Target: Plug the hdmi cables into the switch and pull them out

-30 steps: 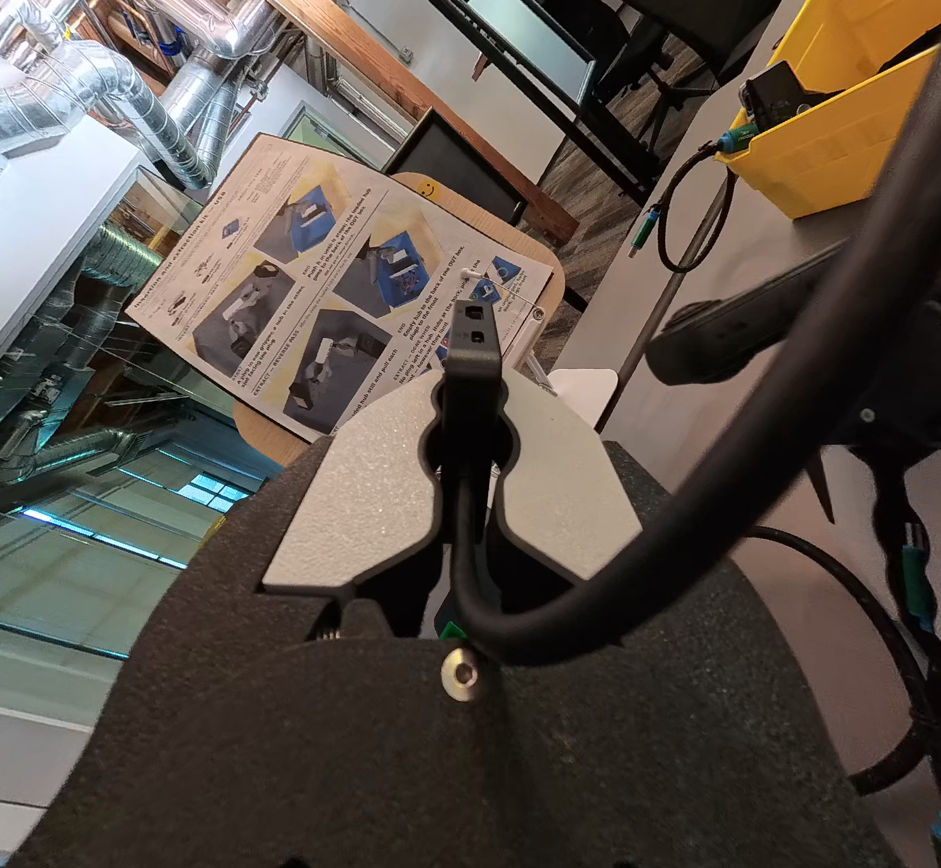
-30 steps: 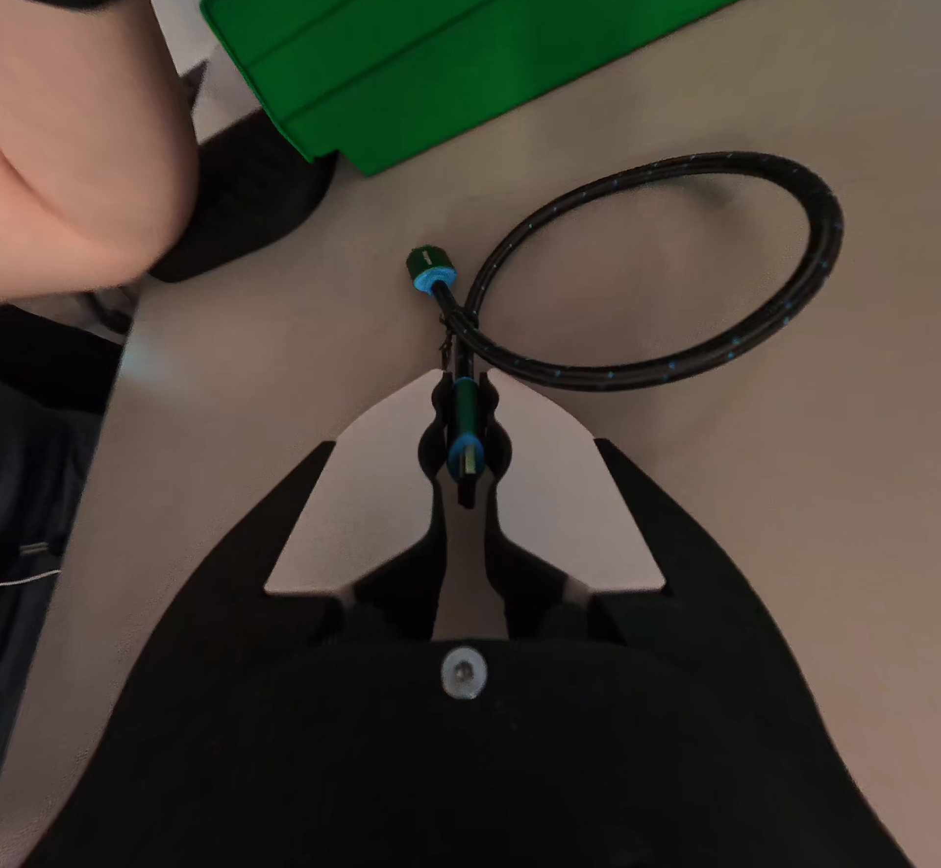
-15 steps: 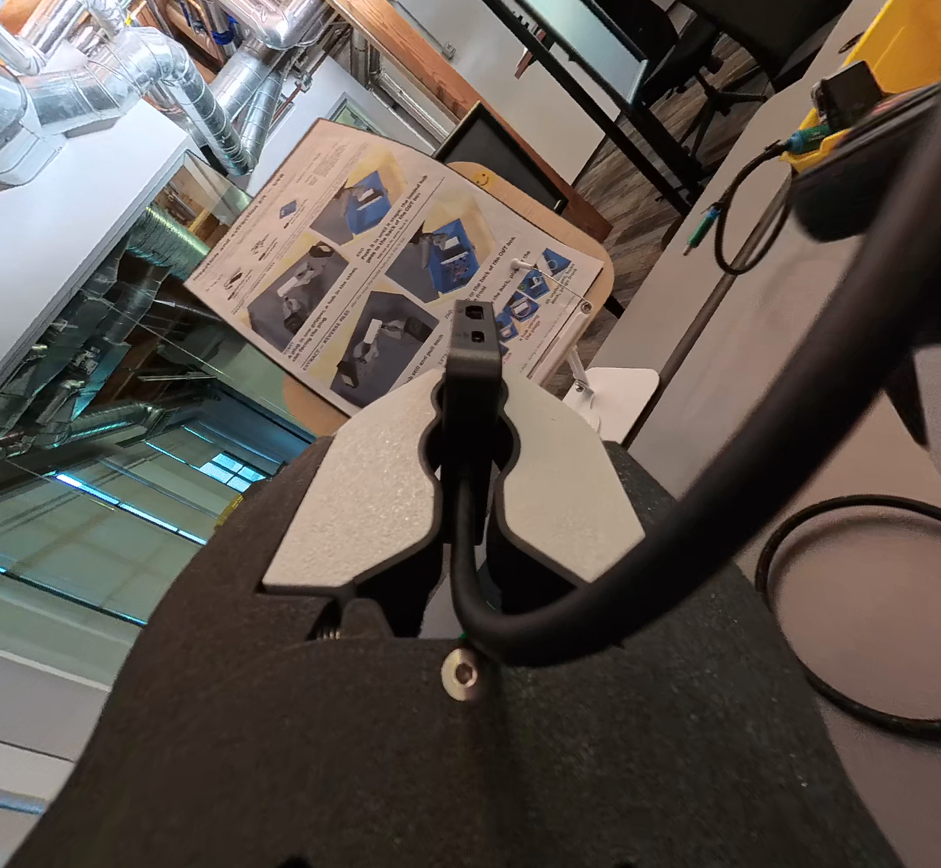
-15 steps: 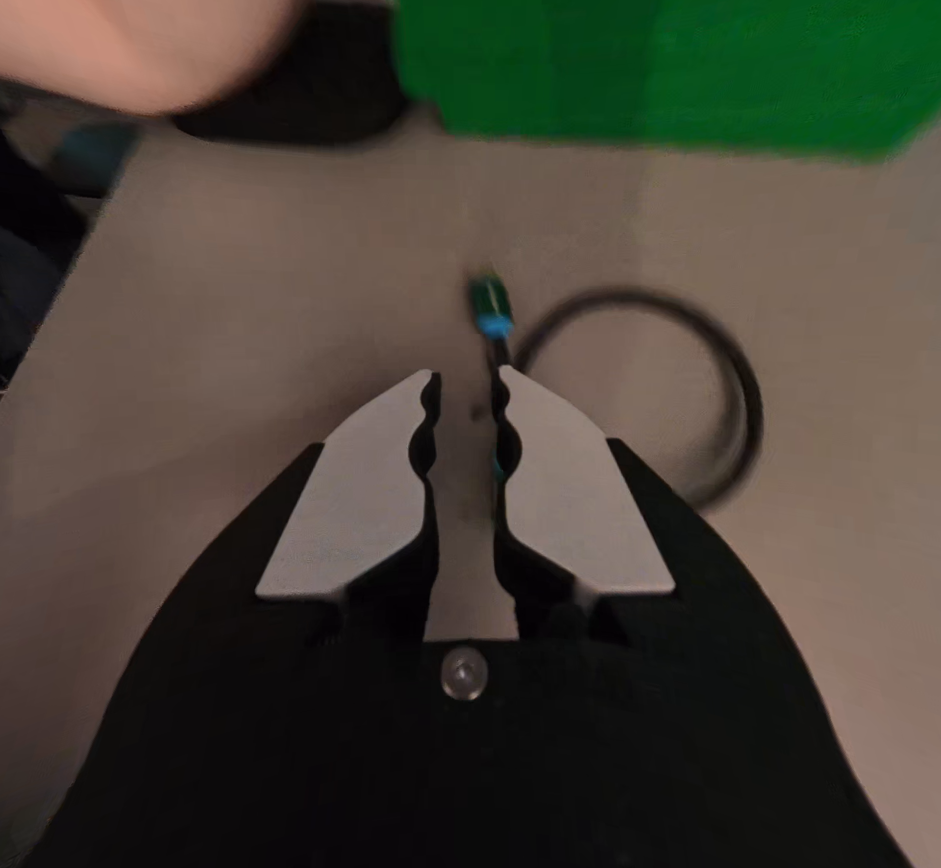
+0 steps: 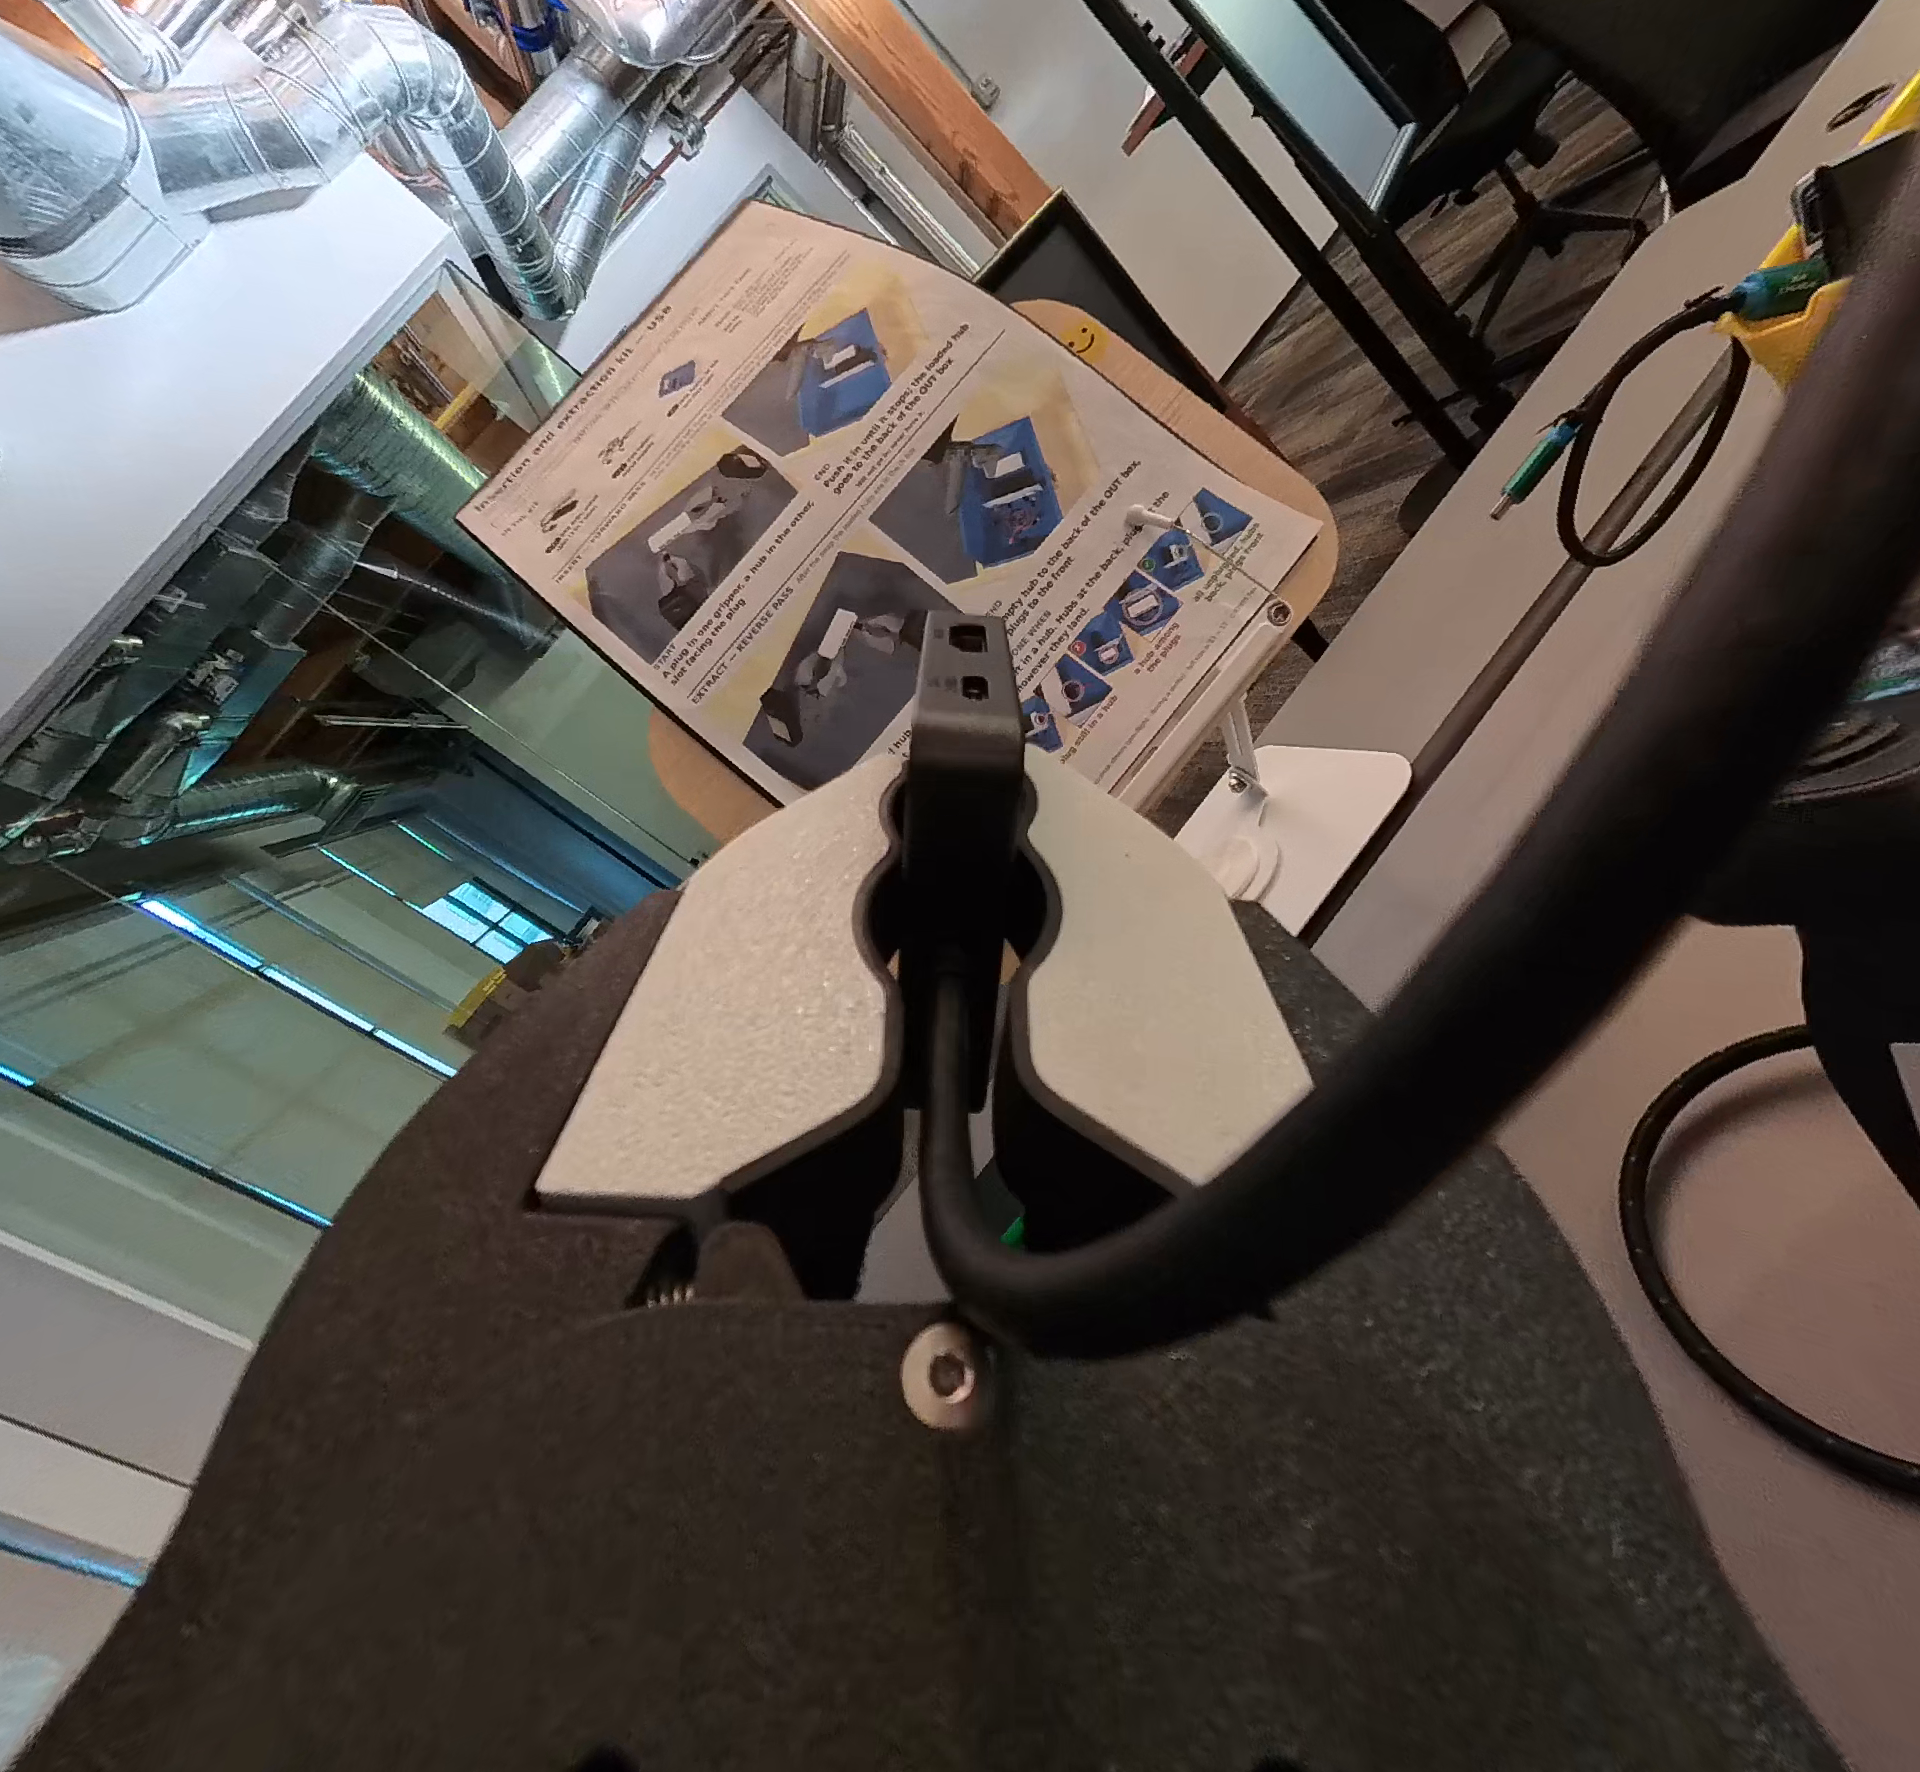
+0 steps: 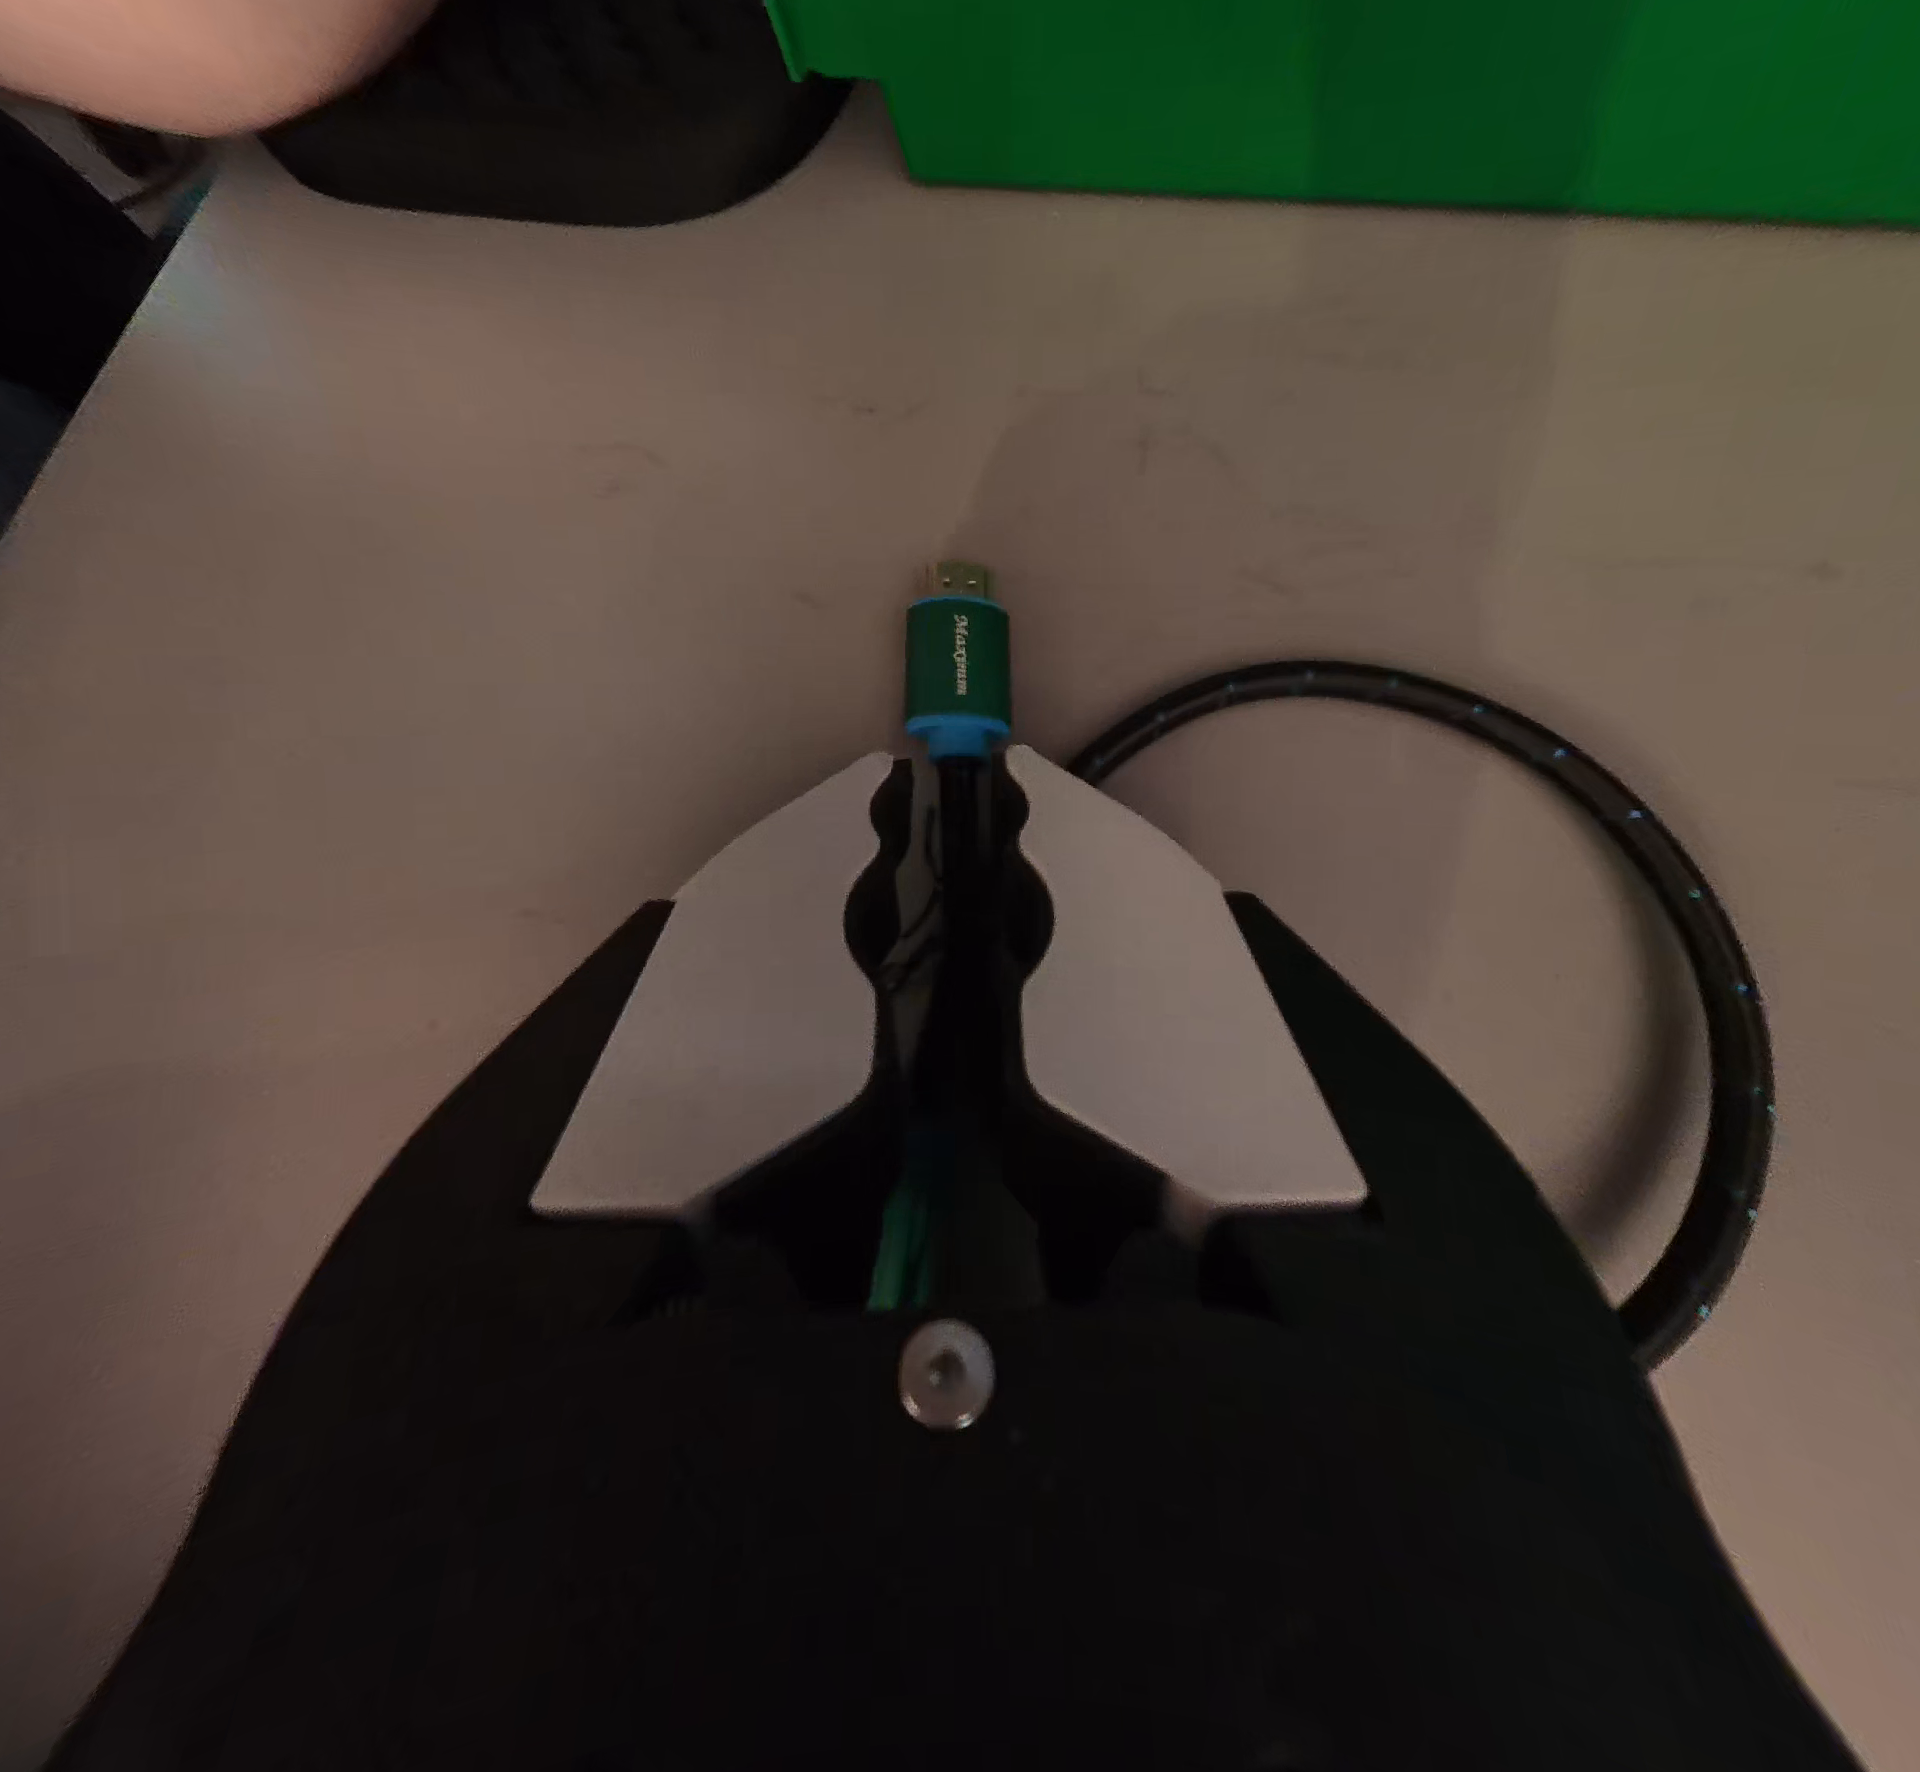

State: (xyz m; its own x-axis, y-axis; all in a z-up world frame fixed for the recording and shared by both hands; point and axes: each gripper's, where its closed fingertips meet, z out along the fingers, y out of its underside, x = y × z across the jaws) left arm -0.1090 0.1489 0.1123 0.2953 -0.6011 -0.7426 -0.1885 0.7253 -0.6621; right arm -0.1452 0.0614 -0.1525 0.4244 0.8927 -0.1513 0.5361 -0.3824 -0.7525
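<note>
Nearest, left gripper (image 5: 961, 792): pale grey fingers (image 5: 769, 984) clenched on a small black box-shaped switch (image 5: 962, 723), held at frame centre with two port openings facing away. Its thick black rubber lead (image 5: 1455, 974) curls out low between the fingers and sweeps to the upper right. Beyond, at centre, a printed instruction sheet on a wooden board (image 5: 894, 496); a yellow bin (image 5: 1813, 309) at right edge with a green-plugged cable (image 5: 1621, 465) hanging from it.

Right gripper (image 6: 951, 761): fingers (image 6: 769, 984) closed around the black braided hdmi cable (image 6: 1662, 891) just behind its green and blue plug (image 6: 954, 673), which points up-frame over the beige table (image 6: 520, 579). Cable loops to the right. A green plastic bin (image 6: 1351, 29) fills the upper right.
</note>
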